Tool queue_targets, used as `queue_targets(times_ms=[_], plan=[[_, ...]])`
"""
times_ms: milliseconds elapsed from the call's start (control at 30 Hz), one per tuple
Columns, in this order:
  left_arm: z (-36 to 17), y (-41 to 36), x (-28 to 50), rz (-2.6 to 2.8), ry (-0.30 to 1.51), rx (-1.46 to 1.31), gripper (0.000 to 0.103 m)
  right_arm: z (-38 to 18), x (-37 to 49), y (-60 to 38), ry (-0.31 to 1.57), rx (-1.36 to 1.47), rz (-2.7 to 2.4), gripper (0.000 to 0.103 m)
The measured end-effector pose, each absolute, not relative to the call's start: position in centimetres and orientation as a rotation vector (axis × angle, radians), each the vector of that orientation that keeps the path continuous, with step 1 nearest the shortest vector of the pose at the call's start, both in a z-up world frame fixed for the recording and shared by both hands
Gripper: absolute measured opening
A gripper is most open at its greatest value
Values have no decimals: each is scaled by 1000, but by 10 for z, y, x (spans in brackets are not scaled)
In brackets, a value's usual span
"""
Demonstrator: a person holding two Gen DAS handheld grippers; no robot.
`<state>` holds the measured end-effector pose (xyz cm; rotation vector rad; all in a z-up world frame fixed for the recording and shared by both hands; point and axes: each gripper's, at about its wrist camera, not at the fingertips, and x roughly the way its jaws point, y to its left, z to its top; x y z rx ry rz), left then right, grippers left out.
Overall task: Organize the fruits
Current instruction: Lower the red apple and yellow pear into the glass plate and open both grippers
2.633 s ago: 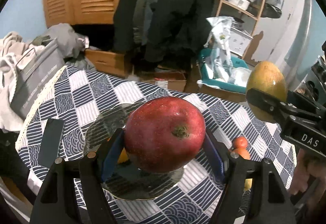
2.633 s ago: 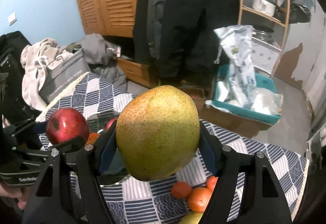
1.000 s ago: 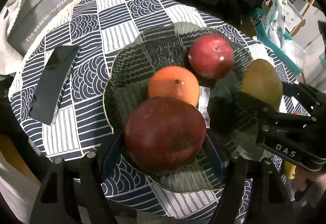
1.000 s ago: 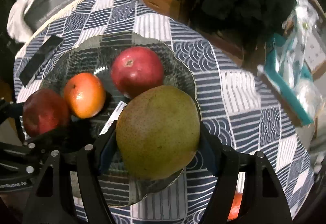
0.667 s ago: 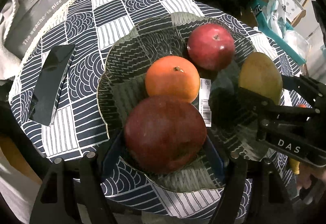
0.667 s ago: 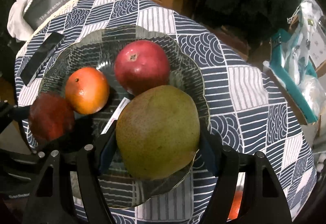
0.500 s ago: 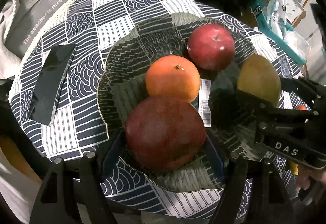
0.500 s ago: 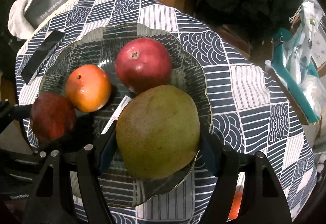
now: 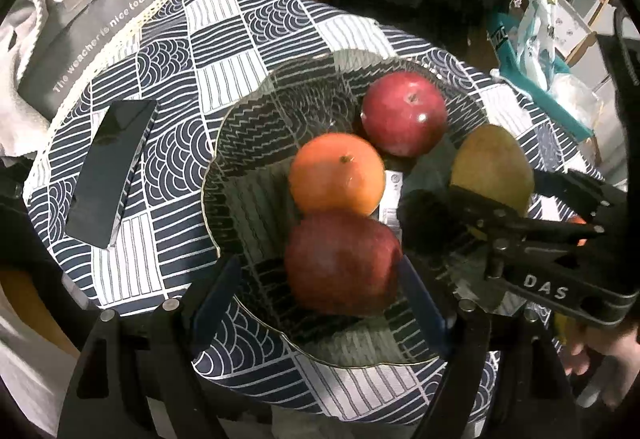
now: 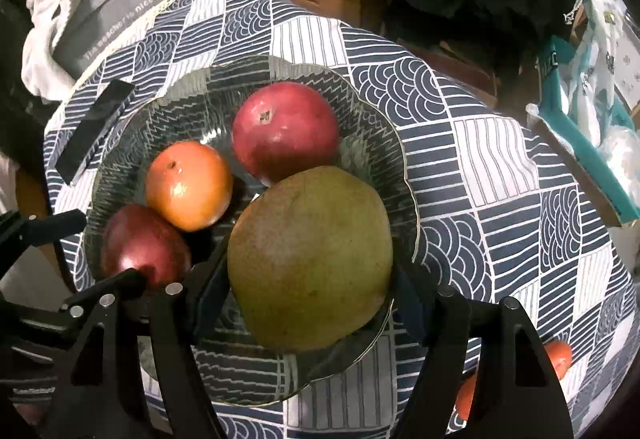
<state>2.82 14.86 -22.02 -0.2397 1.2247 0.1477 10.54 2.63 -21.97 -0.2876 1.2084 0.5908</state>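
Note:
A glass plate [image 9: 248, 143] [image 10: 120, 159] on the patterned tablecloth holds an orange [image 9: 336, 179] [image 10: 188, 185] and a red apple [image 9: 404, 113] [image 10: 284, 131]. A second, darker red apple [image 9: 340, 263] [image 10: 142, 243] rests in the plate against the orange. My left gripper [image 9: 320, 279] is open around it, with a gap on the left side. My right gripper [image 10: 308, 279] is shut on a green-yellow pear [image 10: 310, 255] [image 9: 492, 167] and holds it just over the plate's right side.
A black phone [image 9: 108, 175] lies on the cloth left of the plate. A grey bag [image 9: 92, 31] sits at the table's far left edge. Small orange fruits [image 10: 556, 355] lie on the cloth at the right. A teal box [image 9: 536, 71] stands beyond the table.
Both grippers came down over the plate with their fruit. The left jaws have just opened, and the dark red apple now rests in the plate. The right gripper still holds the pear.

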Motion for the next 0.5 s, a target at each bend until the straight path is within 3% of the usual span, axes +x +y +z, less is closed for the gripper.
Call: queue_targets(times_ms=[300,433,500], plan=[[-207,150,26,142,1193,-246,82,-216,102,28,1201,-276,597,74],[-204,153,25,146,1185,-260,82,-198,103,24,1154,-211,621,84],[-202,154,24,147,1178,-264,82,-185,103,24,1121,-204,615,84]])
